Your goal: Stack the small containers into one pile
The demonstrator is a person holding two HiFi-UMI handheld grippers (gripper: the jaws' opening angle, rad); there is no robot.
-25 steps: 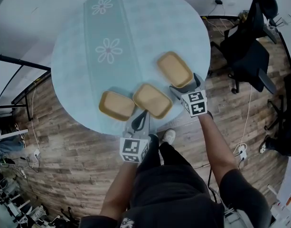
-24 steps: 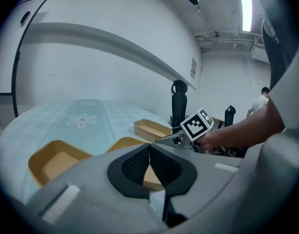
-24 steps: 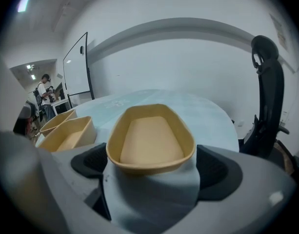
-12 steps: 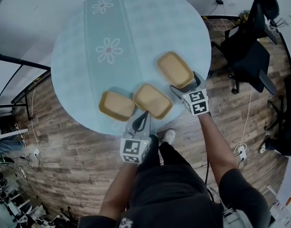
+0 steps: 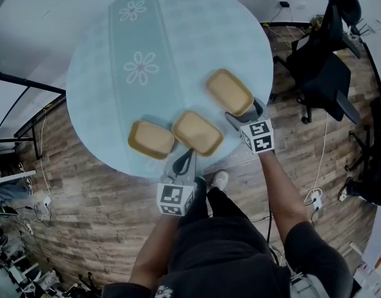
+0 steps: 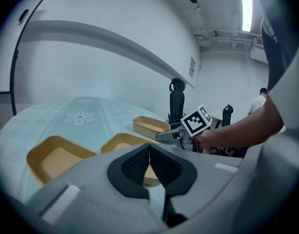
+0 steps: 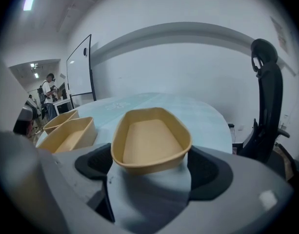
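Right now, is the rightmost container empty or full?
Empty. The container sits upright on the table, bare floor showing, nothing inside.

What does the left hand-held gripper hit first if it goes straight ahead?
The middle yellow container: it sits right past the closed tips of the left hand-held gripper. The gap between them is hard to judge.
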